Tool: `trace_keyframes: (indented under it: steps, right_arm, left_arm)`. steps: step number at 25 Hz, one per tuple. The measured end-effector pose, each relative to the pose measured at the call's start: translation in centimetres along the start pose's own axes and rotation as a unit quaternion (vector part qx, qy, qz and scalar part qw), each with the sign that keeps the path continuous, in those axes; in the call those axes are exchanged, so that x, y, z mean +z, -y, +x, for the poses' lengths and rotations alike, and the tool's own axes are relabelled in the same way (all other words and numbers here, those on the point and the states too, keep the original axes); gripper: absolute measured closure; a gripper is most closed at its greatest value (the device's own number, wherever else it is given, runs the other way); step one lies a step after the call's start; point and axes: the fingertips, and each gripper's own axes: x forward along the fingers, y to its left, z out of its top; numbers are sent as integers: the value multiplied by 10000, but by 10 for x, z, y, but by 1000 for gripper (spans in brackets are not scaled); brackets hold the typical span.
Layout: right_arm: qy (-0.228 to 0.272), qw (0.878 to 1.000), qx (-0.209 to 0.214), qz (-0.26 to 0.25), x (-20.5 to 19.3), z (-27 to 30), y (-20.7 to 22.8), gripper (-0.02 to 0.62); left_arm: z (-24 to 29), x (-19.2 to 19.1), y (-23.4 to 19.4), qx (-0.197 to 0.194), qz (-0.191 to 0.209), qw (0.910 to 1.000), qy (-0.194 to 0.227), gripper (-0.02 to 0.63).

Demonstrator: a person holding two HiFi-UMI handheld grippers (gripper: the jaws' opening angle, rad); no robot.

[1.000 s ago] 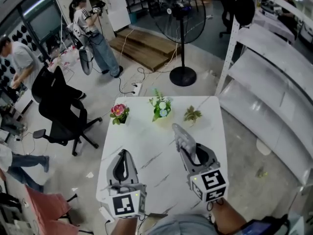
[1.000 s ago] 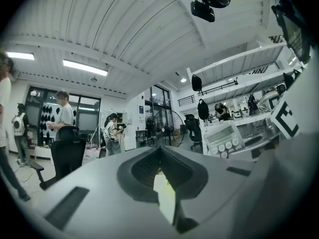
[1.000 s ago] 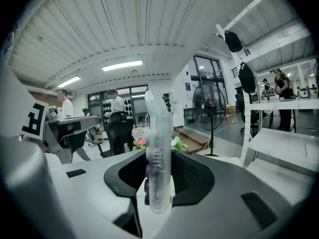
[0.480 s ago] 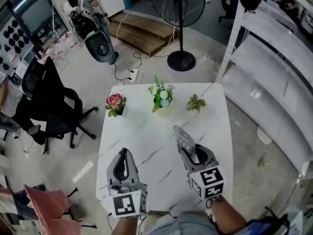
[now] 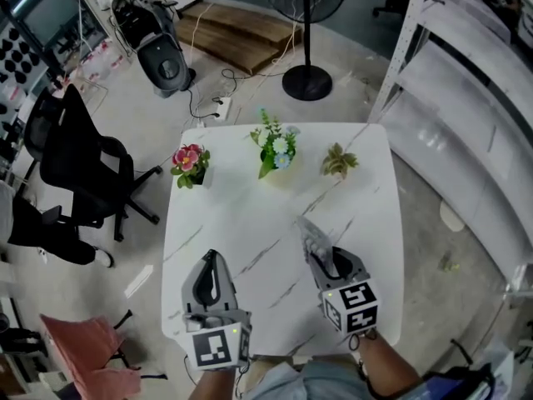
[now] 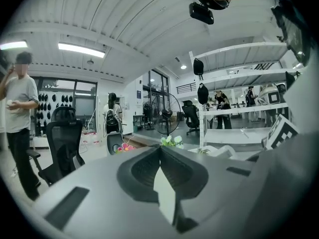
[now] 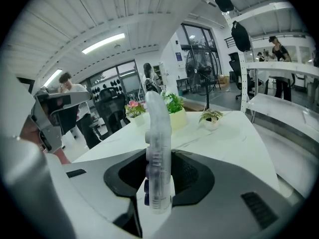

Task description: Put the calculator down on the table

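The calculator (image 5: 311, 235) is a pale, see-through slab standing on edge between the jaws of my right gripper (image 5: 316, 247), which is shut on it. It pokes out past the fingertips, over the white marble table (image 5: 241, 198). In the right gripper view the calculator (image 7: 157, 133) rises upright from my right gripper (image 7: 159, 158), with dark keys showing on its lower side. I cannot tell whether it touches the table. My left gripper (image 5: 210, 263) hovers over the table's near left part, tips together with nothing between them, as the left gripper view (image 6: 160, 147) also shows.
Three small potted plants line the table's far edge: pink flowers (image 5: 189, 165), white and blue flowers (image 5: 275, 150) and a green sprig (image 5: 339, 161). A black office chair (image 5: 71, 152) stands to the left, a fan's base (image 5: 306, 82) beyond, and white shelving (image 5: 466, 98) to the right.
Both grippers have sunk toward the table, the right one further and tipped more downward, with the calculator still gripped. The head view has swung, so the people at the back left are out of sight.
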Motion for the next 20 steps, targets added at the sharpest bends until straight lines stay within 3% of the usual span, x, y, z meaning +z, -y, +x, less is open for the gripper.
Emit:
trace_keyframes:
  steps: [12, 20]
  right_arm:
    - [-417, 9980, -70, 468, -30, 11, 8, 453]
    - [-490, 9956, -50, 803, -28, 19, 14, 451]
  left_arm:
    - [9, -20, 3, -189, -104, 9996, -208, 598]
    - [16, -22, 2, -212, -96, 9994, -239, 598]
